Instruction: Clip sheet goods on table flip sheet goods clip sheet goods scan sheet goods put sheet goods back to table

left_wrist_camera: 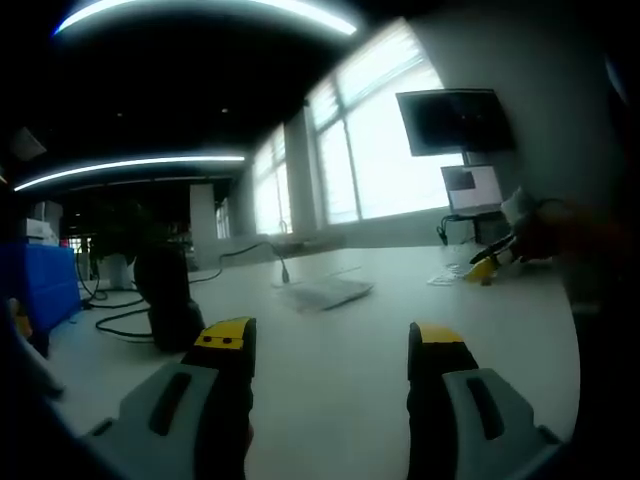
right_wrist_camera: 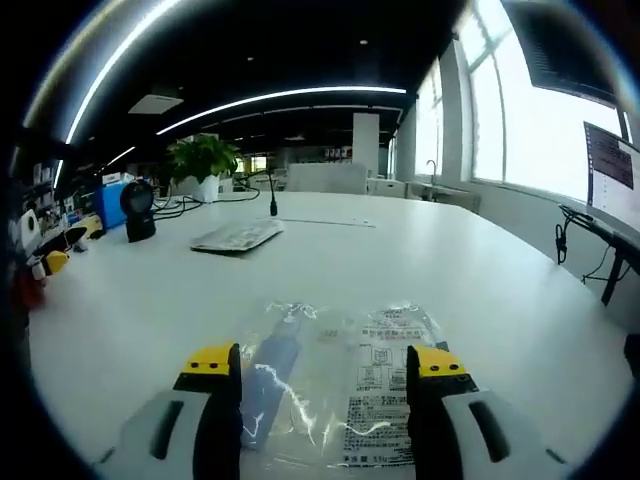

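R hand-held gripper (right_wrist_camera: 325, 372) hovers low over a clear sheet-goods bag (right_wrist_camera: 335, 385) lying flat on the white counter (right_wrist_camera: 480, 290), jaws apart, released. L hand-held gripper (left_wrist_camera: 330, 345) held level above counter, jaws spread, gripping nothing.

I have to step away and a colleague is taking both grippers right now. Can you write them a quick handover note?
Left gripper: open, holding nothing, over bare white table.
Right gripper: open, jaws either side of the clear plastic packet, which lies flat on the table, printed label up.
A second packet lies farther back; the black scanner stands at the far left.
Done: nothing that can be confirmed from here.
Left: clip the near packet, flip, clip again, scan, set it back.
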Demonstrator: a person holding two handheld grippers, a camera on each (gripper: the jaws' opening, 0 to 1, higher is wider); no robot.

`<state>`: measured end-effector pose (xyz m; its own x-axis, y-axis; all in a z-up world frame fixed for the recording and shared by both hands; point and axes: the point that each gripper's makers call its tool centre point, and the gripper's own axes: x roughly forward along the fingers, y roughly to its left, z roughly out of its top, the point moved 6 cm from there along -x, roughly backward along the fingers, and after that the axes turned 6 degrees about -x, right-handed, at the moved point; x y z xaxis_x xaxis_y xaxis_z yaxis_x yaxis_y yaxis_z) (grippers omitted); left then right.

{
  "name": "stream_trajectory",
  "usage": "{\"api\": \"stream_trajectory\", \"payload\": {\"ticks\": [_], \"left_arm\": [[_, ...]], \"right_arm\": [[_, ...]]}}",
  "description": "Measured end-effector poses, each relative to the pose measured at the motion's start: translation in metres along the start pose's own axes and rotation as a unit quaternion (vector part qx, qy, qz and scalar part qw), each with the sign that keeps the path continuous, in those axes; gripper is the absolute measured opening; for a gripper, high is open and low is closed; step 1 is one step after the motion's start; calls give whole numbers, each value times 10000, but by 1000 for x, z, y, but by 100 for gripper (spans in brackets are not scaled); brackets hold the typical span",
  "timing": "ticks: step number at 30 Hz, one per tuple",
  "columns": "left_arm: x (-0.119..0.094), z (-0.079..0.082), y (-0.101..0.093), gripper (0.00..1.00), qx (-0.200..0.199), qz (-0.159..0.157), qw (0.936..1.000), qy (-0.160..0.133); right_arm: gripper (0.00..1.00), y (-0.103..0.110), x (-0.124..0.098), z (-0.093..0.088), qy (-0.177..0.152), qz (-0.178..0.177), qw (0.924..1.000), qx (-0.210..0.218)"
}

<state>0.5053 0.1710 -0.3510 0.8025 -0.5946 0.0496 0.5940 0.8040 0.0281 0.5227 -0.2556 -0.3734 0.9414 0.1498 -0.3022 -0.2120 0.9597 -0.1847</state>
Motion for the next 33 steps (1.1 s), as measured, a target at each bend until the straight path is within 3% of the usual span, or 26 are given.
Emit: {"api": "stream_trajectory", "payload": {"ticks": [8, 11, 16, 19, 21, 30, 33], "left_arm": [[0, 0, 0, 54, 3, -12, 10000, -3], [0, 0, 0, 54, 2, -2, 10000, -12], [0, 0, 1, 54, 3, 10, 10000, -2], [0, 0, 1, 54, 9, 11, 10000, -1], [0, 0, 1, 54, 4, 13, 10000, -6], [0, 0, 1, 54, -4, 8, 10000, -8], [0, 0, 1, 54, -11, 12, 10000, -10]], "right_arm": [[55, -46, -1, 27, -159, 59, 9999, -27], [50, -63, 2, 29, -21, 107, 9997, -216], [50, -79, 13, 31, 94, 380, 9989, -253], [45, -89, 22, 32, 127, 484, 9962, -710], [44, -96, 29, 31, 113, 470, 9963, -714], [39, -97, 50, 11, 542, 904, 9909, -838], [38, -92, 53, 8, 514, 992, 9867, -1180]]}}
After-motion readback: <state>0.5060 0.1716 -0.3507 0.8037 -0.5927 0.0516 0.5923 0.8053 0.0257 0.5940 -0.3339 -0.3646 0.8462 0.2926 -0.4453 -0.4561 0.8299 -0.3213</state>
